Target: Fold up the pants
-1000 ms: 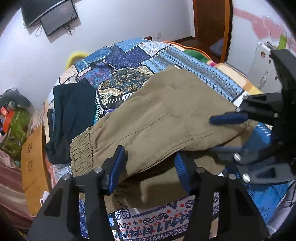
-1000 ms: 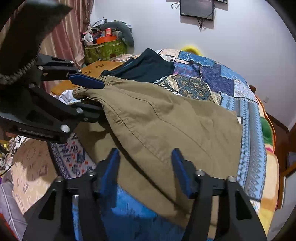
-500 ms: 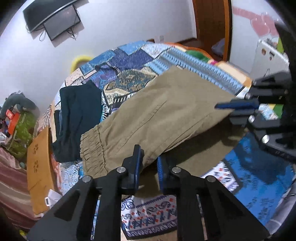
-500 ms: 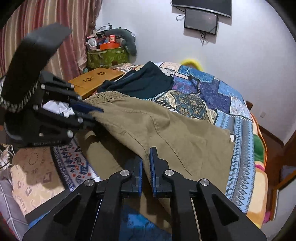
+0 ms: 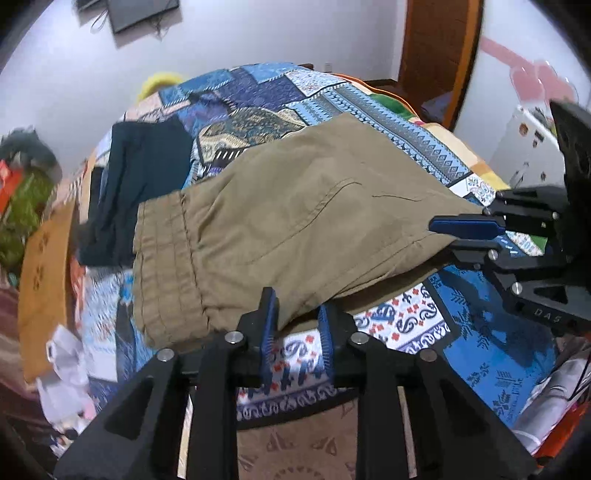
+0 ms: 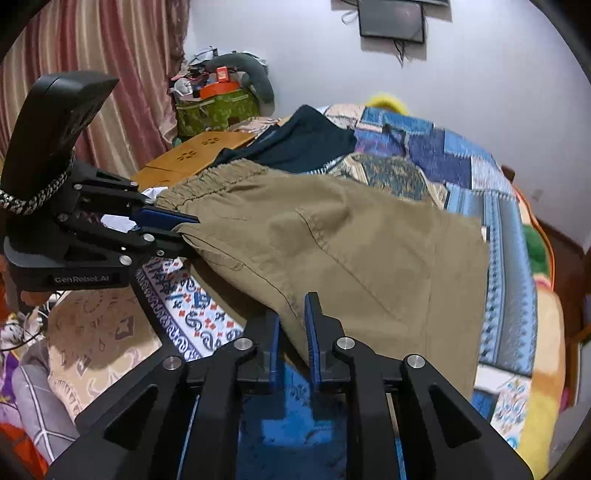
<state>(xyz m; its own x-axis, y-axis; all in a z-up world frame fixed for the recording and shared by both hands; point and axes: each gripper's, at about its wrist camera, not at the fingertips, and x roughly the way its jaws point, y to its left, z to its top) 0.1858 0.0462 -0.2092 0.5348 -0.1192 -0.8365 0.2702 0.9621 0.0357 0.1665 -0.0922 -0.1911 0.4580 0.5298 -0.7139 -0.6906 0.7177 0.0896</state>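
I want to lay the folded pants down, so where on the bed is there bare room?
Free: the patchwork bedspread beyond the khaki cotton pants, toward the white wall. Also the blue near corner below the right gripper. Crowded: the side holding the dark folded garment.

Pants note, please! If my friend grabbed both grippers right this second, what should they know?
Khaki pants: lying on the patterned bedspread, folded over once.
Left gripper: jaws opening, the cloth's near edge by the waistband between them.
Right gripper: jaws opening, the near edge at the other end between them.
Left to do: pull both grippers clear, then probably fold once more.
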